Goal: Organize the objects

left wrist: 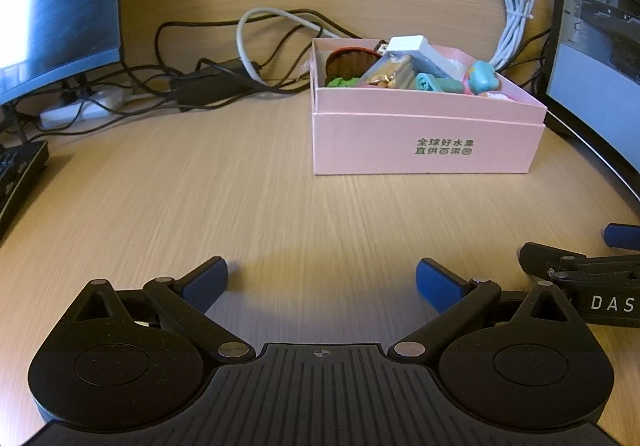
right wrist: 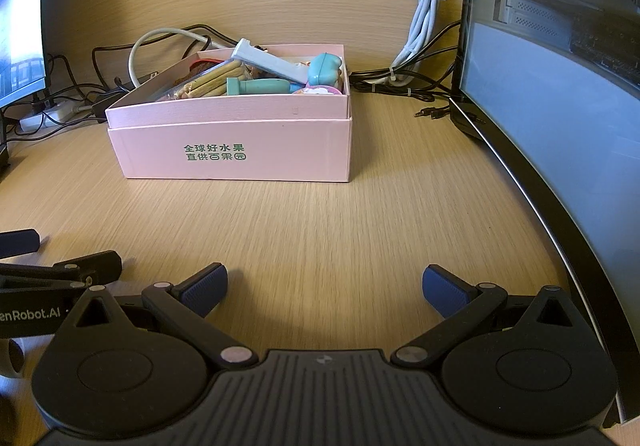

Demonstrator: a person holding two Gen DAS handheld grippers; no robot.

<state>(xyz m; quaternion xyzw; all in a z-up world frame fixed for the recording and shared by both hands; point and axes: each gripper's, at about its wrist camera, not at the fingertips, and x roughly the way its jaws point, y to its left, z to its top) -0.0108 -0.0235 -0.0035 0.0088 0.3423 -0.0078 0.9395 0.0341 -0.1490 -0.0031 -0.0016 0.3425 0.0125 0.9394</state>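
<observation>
The desk (right wrist: 320, 214) carries everything: a monitor (right wrist: 560, 118) along the right edge, another screen (left wrist: 52, 14) at the left, and a tangle of cables (left wrist: 224, 58) against the back panel. Between them, well ahead of both tools, sits the pink box (right wrist: 240, 146), its tray nested in a slightly wider base, with the desk in front of it bare.

The box is already heaped: a white-grey bar (right wrist: 272, 60) lies tilted across the top, a teal tube (right wrist: 260, 86) beside a pack of sticks (right wrist: 212, 80), a rounded teal toy (right wrist: 326, 68) at the right corner, and what may be a brown toy (left wrist: 348, 64) at the back left, though it is too hidden to say.

The left gripper (left wrist: 322, 278) hovers low over the desk with jaws spread wide and nothing between them; the right gripper (right wrist: 324, 286) is likewise released and empty, just beside it.

The risk is the pile. The bar rests loosely on the others, so pulling anything from beneath could tip it over the rim. The light cardboard may also slide or lift if one piece is tugged without the other tool bracing the wall
</observation>
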